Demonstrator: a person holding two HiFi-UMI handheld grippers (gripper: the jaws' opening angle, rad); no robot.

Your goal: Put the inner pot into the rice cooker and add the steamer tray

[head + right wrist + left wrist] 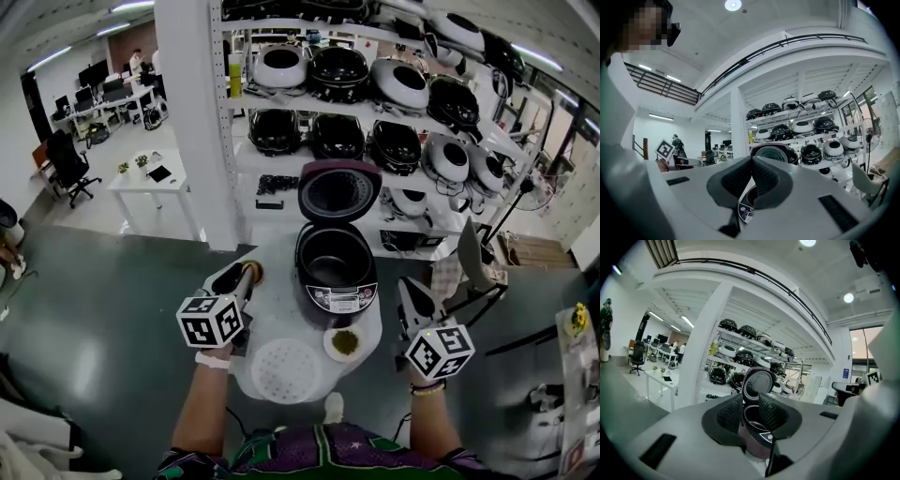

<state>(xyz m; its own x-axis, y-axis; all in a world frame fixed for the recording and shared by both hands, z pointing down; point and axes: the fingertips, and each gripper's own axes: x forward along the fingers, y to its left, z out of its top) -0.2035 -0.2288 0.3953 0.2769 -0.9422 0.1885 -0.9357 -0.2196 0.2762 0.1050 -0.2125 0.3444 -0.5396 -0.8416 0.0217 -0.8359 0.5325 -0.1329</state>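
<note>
Nearest, one white steamer tray and one small dish lie near the table's front edge. My left gripper is narrowly parted and empty; my right gripper is closed on nothing. Both flank, without touching, the one rice cooker (lid up), which holds the inner pot. The shelved cookers behind overlap, so I cannot count them.

Rice cooker panel lettering too small
</note>
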